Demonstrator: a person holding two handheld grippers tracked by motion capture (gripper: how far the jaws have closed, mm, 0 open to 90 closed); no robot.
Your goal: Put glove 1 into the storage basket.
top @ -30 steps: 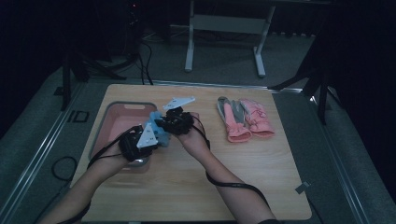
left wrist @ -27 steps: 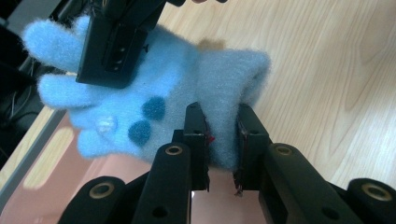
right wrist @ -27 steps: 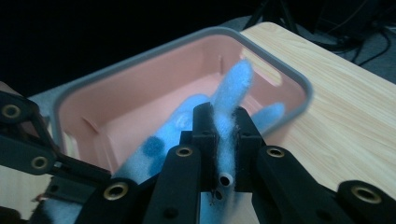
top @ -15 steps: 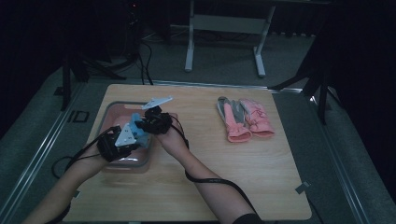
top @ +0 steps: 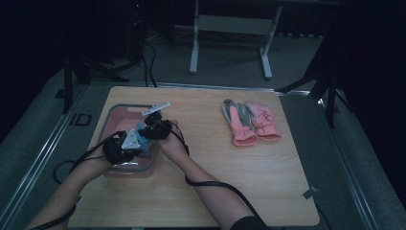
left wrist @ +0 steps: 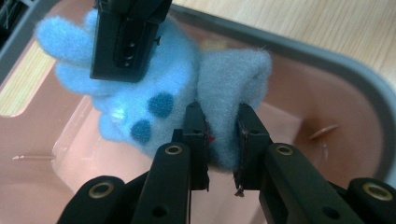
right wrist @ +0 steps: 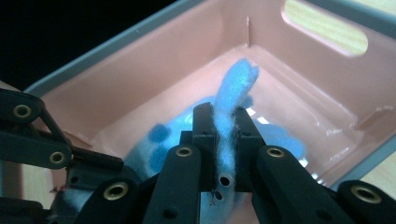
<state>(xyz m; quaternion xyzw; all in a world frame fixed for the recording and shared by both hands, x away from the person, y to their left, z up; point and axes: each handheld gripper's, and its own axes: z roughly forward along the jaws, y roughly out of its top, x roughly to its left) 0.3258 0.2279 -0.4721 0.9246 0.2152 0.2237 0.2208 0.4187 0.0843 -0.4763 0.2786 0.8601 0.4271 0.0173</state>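
Note:
A fluffy light-blue glove (left wrist: pixel 154 93) with darker blue dots hangs over the pink bin (top: pixel 112 123) at the table's left. My left gripper (left wrist: pixel 222 144) is shut on the glove's grey-blue cuff (left wrist: pixel 233 88). My right gripper (right wrist: pixel 223 149) is shut on the glove (right wrist: pixel 233 93) at its finger end, a fingertip sticking up past the jaws. In the high view the left gripper (top: pixel 125 148) and right gripper (top: pixel 149 130) sit close together above the bin with the glove (top: pixel 140 136) between them. The right gripper's black jaws rise at the top of the left gripper view.
A pair of pink and grey gloves (top: pixel 249 122) lies flat at the table's back right. The pink bin (right wrist: pixel 299 60) has a grey rim and handle cut-outs in its walls. A metal frame stand (top: pixel 230 28) sits on the floor beyond the table.
Both grippers have carried the blue glove leftward and nearer, from beside the bin's right edge to over the bin's inside.

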